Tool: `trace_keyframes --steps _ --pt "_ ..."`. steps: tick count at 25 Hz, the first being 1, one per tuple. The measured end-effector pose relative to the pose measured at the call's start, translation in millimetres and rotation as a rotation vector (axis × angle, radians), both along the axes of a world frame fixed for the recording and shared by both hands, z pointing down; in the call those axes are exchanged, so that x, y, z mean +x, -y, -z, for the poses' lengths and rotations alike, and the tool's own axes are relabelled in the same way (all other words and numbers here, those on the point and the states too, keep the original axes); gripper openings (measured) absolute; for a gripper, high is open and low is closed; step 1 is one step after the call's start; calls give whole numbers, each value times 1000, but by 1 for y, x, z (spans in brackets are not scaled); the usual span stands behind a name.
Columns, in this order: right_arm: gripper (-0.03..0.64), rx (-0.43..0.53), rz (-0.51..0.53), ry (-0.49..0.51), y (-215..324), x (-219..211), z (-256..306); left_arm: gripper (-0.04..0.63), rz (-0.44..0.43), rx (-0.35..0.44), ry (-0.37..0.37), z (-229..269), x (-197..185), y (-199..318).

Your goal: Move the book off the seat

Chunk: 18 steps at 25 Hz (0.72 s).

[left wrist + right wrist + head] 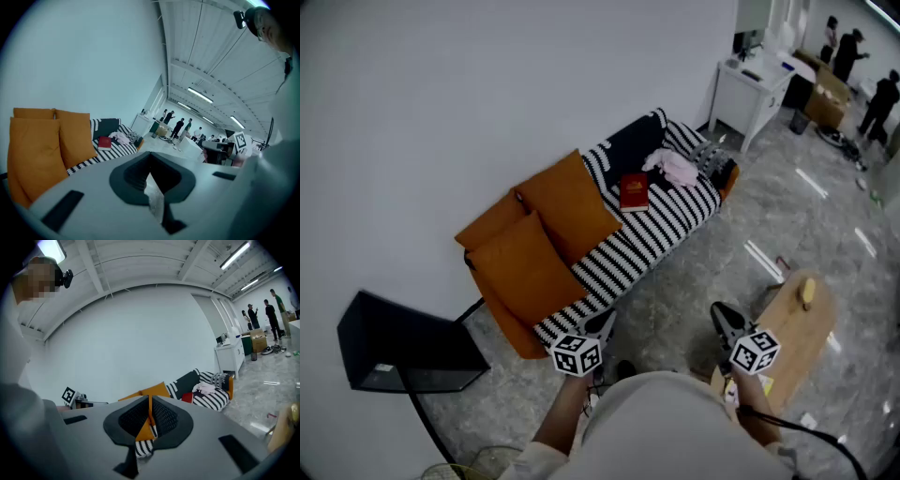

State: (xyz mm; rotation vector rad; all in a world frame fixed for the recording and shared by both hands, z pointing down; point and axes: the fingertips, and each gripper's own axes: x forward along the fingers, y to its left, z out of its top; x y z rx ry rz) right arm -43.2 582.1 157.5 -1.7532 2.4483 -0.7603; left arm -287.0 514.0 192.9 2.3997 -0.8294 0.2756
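Both closed, empty: left gripper [603, 322], right gripper [720, 311] | red book [634, 192] on far striped sofa [649, 240], beside pink cloth [676, 168]

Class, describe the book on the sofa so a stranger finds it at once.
Find the striped sofa against the white wall. On its seat, between the orange cushions and a pink cloth, lies the book: small, flat, the only red thing.

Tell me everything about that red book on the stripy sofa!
The red book is closed, with a dark red cover bearing a faint mark too small to read. It lies flat, cover up, on the black-and-white striped sofa seat, just beside a pink cloth. Nothing holds it.
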Motion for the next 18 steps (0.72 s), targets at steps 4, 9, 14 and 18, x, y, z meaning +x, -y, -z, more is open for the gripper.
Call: trace_keyframes --steps 4,9,14,18 --pt "48 0 3 -6 4 -4 0 2 -6 -1 0 -1 -2 3" --pt "48 -6 2 -21 7 -9 0 2 -19 -7 -1 -2 -2 7" --pt "48 -7 14 -53 7 -18 -1 2 -30 -12 -1 -5 -4 9" --pt "49 -20 5 -67 8 -24 0 2 -40 -11 2 -5 -8 11"
